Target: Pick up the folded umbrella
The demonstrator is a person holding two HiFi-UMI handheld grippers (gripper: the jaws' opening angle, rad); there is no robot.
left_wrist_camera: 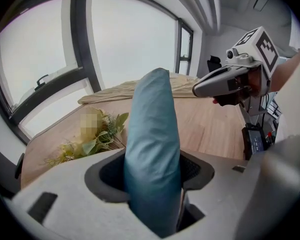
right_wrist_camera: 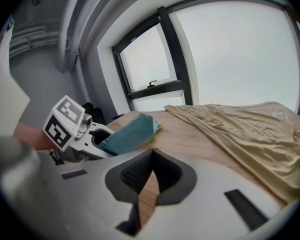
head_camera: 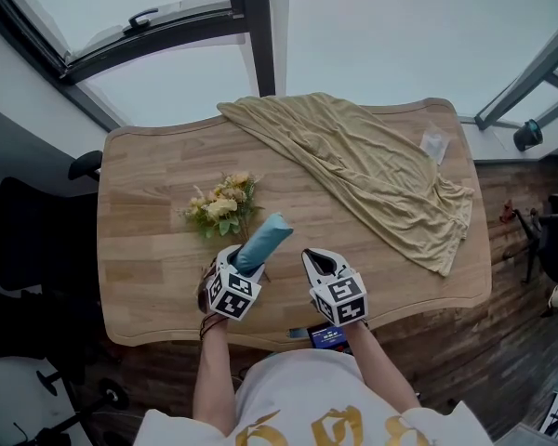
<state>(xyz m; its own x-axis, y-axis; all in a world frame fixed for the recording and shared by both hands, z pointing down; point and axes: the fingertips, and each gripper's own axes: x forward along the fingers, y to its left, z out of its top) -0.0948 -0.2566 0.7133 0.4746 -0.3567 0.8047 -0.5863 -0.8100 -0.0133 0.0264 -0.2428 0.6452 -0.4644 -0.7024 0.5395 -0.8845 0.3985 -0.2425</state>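
One folded umbrella point(head_camera: 265, 240), teal, sits in the left gripper point(head_camera: 245, 266) over the tabletop point(head_camera: 149, 249). Its long axis slants forward and to the right, away from the person, with the right gripper point(head_camera: 318, 260) just beside it. In the left gripper view, the jaws clamp its smooth fabric, rounded end pointing forward. In the right gripper view, the jaws are pinched together and empty.

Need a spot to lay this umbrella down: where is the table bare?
Bare table: the left end beside the flower bunch, the wedge between flowers and tan cloth, and the near right corner between the right gripper and the cloth's hem. Crowded: cloth covers the far right, and flowers crowd the left gripper holding the folded umbrella.
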